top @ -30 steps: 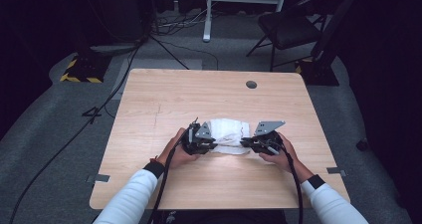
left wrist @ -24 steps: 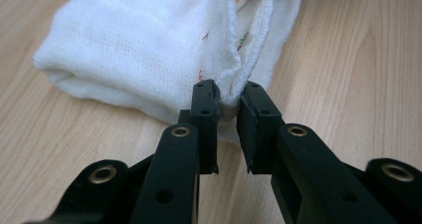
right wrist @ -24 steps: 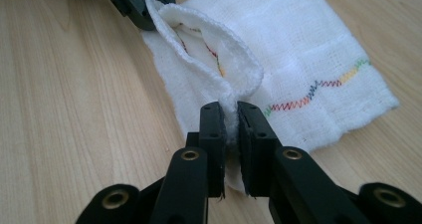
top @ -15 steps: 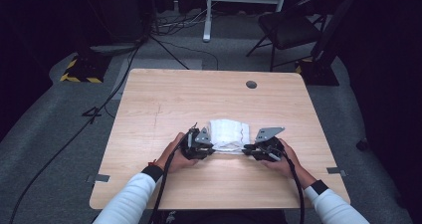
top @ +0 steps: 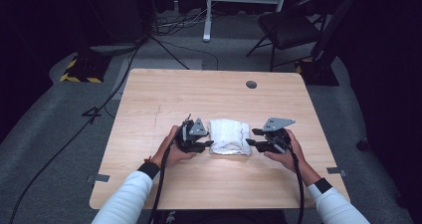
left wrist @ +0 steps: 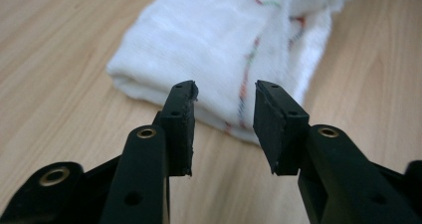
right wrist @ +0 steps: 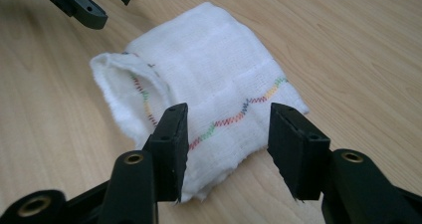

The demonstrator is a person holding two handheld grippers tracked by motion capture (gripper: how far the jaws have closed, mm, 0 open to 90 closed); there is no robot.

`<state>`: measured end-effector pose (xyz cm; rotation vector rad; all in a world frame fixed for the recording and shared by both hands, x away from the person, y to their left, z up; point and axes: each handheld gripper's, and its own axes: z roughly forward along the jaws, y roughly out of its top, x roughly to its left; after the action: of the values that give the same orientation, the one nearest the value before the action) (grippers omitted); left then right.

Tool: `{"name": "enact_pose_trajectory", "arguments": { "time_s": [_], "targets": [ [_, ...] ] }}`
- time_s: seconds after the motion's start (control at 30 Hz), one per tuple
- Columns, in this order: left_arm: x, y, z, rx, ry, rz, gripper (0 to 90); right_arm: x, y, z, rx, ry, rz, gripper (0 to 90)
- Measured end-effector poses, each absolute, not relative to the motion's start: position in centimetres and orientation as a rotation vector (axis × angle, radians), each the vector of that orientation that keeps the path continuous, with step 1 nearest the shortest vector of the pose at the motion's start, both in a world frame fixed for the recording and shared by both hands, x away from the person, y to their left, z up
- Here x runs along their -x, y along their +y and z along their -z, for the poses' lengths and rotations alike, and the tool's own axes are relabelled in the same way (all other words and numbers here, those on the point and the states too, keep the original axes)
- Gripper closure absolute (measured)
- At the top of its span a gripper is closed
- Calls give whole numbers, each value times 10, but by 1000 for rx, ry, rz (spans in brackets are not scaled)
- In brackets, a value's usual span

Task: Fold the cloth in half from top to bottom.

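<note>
A folded white cloth (top: 229,137) with a multicoloured stitched line lies on the wooden table (top: 199,94), in its front half. My left gripper (top: 208,143) is at the cloth's left edge, jaws open. In the left gripper view the cloth (left wrist: 224,40) lies just ahead of my left gripper (left wrist: 225,92), with nothing between the pads. My right gripper (top: 250,137) is at the cloth's right edge, also open. In the right gripper view the cloth (right wrist: 209,69) has its near corner reaching in between the pads of my right gripper (right wrist: 229,112), unpinched. The left gripper's tip (right wrist: 82,2) appears beyond it.
A round cable hole (top: 251,84) sits near the table's far edge. On the floor beyond stand a black chair (top: 291,27), a white stand (top: 239,0), a yellow-and-black striped base (top: 79,74) and trailing cables (top: 104,104).
Both grippers have drawn slightly outward from the cloth, left one leftward and right one rightward. The cloth stays folded in the same place.
</note>
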<state>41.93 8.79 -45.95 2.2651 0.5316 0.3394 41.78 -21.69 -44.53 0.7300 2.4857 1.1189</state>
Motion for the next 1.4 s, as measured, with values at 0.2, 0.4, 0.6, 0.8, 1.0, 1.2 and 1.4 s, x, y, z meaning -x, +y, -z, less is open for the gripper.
{"name": "enact_pose_trajectory", "arguments": {
  "time_s": [0.2, 0.4, 0.6, 0.8, 1.0, 1.2, 1.4],
  "targets": [
    [-439, 60, 469, -2311, 580, -351, 455, -434, -199, 461, -778, 2534, -1042, 438],
    [-435, 53, 476, -2366, 549, -336, 365, -426, -195, 468, -708, 2608, -994, 363],
    [-420, 66, 478, -2375, 548, -326, 350, -415, -196, 479, -670, 2670, -930, 333],
    [-412, 70, 485, -2361, 575, -327, 336, -415, -199, 486, -708, 2680, -954, 337],
    [-415, 70, 492, -2316, 603, -306, 291, -416, -201, 488, -737, 2680, -983, 332],
    [-427, 74, 498, -2287, 618, -225, 221, -420, -203, 491, -779, 2663, -1019, 322],
    [-438, 67, 495, -2314, 605, -287, 211, -421, -203, 490, -772, 2612, -1000, 348]
  ]
}}
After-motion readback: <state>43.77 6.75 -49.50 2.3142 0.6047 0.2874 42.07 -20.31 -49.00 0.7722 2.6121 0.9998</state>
